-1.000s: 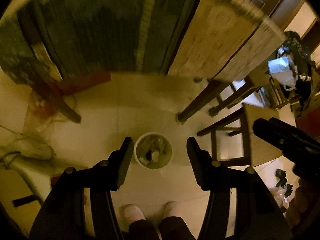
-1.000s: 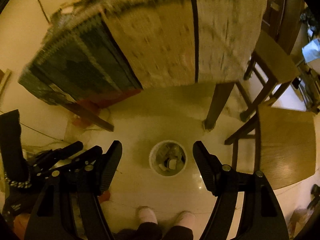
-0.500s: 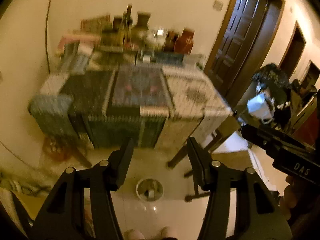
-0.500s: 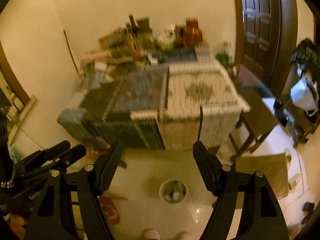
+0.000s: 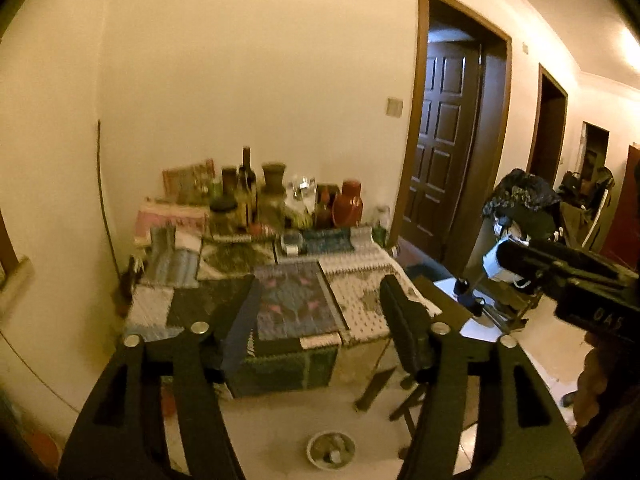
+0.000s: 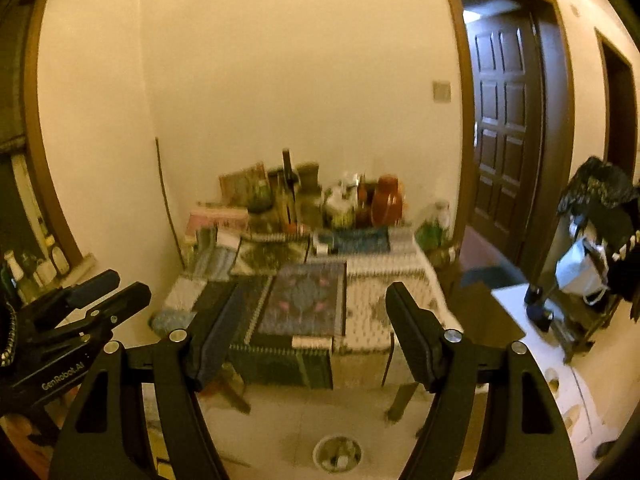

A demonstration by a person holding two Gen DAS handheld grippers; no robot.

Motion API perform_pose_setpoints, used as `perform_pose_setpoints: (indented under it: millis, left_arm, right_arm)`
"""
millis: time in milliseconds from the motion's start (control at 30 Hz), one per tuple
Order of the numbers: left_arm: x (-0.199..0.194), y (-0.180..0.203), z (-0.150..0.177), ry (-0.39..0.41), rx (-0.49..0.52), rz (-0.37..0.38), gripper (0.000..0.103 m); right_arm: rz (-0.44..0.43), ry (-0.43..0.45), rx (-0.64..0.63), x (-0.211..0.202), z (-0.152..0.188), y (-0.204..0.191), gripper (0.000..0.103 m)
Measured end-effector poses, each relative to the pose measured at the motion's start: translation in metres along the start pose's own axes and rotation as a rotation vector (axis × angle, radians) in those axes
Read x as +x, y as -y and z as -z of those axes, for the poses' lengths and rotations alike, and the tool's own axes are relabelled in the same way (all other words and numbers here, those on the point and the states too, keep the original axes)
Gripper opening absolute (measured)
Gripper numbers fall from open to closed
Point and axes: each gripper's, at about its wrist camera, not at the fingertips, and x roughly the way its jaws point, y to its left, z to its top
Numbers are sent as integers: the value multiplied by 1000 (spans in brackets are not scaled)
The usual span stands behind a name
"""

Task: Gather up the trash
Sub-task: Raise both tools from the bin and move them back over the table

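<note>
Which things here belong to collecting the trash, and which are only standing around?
Belong to the job:
- trash bin on the floor, already holding scraps
- left gripper, open, empty
- right gripper, open, empty

Only standing around:
- table with patterned cloth
- bottles and jars at its back
- brown door

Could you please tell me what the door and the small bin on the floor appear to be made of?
The door looks like dark-stained wood with a semi-gloss finish, judging by its raised panels and soft sheen. The bin seems pale plastic, round and smooth-rimmed, though blur leaves that uncertain.
</note>
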Motion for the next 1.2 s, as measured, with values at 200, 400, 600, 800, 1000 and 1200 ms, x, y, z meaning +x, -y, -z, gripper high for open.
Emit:
perform_pose_setpoints:
  millis: [200, 400, 600, 800, 1000, 1200]
  left_arm:
    - [-11, -6, -10, 75, 6, -25, 92]
    - [6, -4, -17, 81, 14, -33, 95]
    - [45, 2, -30, 64, -15, -60, 95]
    - [97, 14, -57, 49, -29, -111, 95]
    - [149, 25, -86, 43, -88, -143, 95]
    - [203, 33, -102, 20, -119, -197, 95]
  right_arm:
    - [36, 75, 5, -8, -6, -4, 91]
    - [39, 90, 6, 8, -14, 8, 94]
    - [4, 81, -13, 44, -31, 25, 94]
    - [-45, 73, -32, 82, -64, 51, 94]
    - [-70, 73, -86, 119, -92, 78, 94]
    - [-110, 36, -109, 161, -106, 100, 94]
